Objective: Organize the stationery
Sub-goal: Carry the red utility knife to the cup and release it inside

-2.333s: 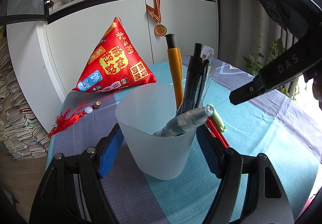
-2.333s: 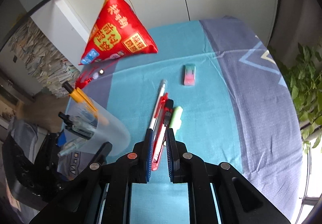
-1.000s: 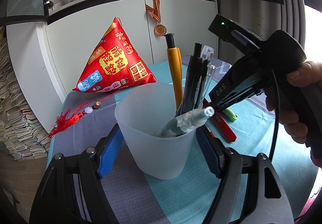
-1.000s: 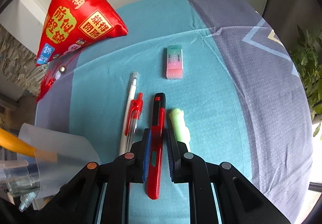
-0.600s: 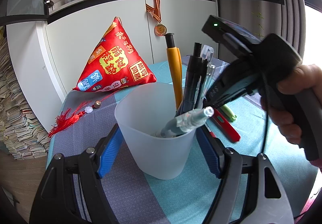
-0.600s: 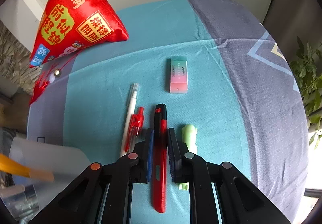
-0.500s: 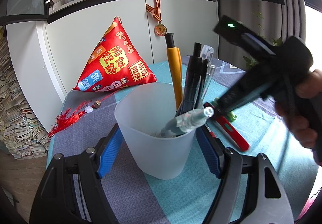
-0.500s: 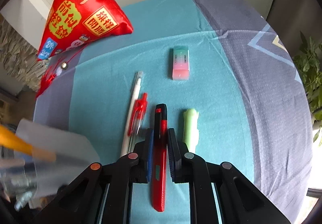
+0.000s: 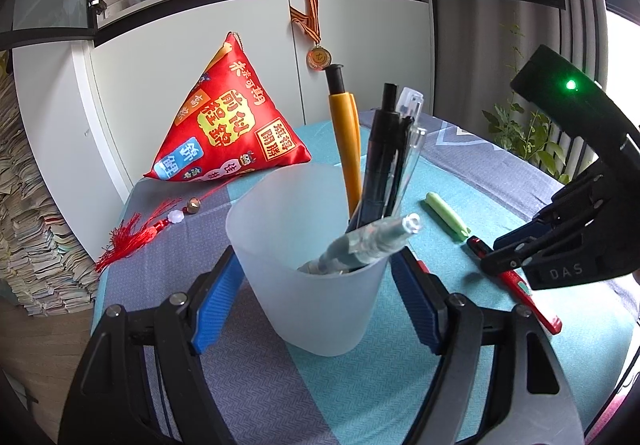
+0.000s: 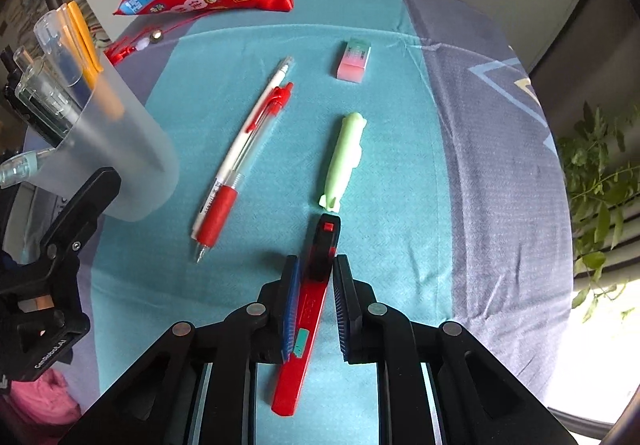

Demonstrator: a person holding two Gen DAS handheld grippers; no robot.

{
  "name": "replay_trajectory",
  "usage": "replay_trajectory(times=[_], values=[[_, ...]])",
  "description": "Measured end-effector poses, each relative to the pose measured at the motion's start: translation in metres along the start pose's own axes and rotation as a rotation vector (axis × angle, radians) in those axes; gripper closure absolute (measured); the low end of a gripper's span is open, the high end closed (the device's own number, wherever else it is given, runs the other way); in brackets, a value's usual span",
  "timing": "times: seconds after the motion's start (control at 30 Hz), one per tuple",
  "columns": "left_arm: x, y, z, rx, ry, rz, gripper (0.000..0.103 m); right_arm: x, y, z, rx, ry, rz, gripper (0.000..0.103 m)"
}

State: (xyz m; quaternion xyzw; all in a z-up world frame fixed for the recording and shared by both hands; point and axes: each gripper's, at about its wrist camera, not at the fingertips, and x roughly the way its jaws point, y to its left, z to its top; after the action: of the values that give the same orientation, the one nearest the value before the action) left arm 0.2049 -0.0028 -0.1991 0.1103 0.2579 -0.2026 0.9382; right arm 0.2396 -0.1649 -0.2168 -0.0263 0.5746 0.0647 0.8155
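Straddling the red-and-black plastic utility knife (image 10: pixel 310 299), the right tool (image 10: pixel 314 305) now has its blue pads parted, a visible gap on the right side — half a second ago they sat tighter against the knife. The knife lies flat on the teal-and-grey cloth-covered desk (image 10: pixel 400 205), just short of the pale green highlighter (image 10: pixel 344 161). Judgement: the grip is not yet secured; closing must come before any lift. The left tool (image 9: pixel 316 293) brackets the frosted translucent plastic cup (image 9: pixel 316 273) holding several pens; firm contact cannot be confirmed, though the cup stands unmoved. Outstanding on the desk — a red-and-white pen (image 10: pixel 244 161) and a pink-and-green eraser (image 10: pixel 354 59).
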Motion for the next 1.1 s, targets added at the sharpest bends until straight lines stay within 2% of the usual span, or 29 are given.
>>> replay_trajectory(times=[0.1,0.4,0.5,0.77,0.9,1.1], values=[[0.000,0.000,0.001,-0.001,0.001,0.000,0.028,0.007,0.006,0.005,-0.012,0.023,-0.002,0.082],[0.000,-0.001,0.000,0.002,0.000,0.000,0.028,0.015,-0.004,0.020,0.048,0.019,-0.012,0.082],[0.000,-0.001,0.000,0.002,0.001,0.000,0.028,0.011,-0.003,0.019,0.049,-0.002,0.013,0.088],[-0.001,-0.001,0.000,0.002,0.000,0.000,0.028,-0.052,-0.005,0.006,0.053,-0.162,0.087,0.088],[0.000,-0.001,0.001,0.001,0.000,-0.001,0.028,-0.093,0.004,0.000,0.025,-0.265,0.181,0.088],[0.000,-0.001,0.001,0.000,0.001,-0.001,0.028,-0.152,0.022,0.002,-0.037,-0.433,0.273,0.089]])
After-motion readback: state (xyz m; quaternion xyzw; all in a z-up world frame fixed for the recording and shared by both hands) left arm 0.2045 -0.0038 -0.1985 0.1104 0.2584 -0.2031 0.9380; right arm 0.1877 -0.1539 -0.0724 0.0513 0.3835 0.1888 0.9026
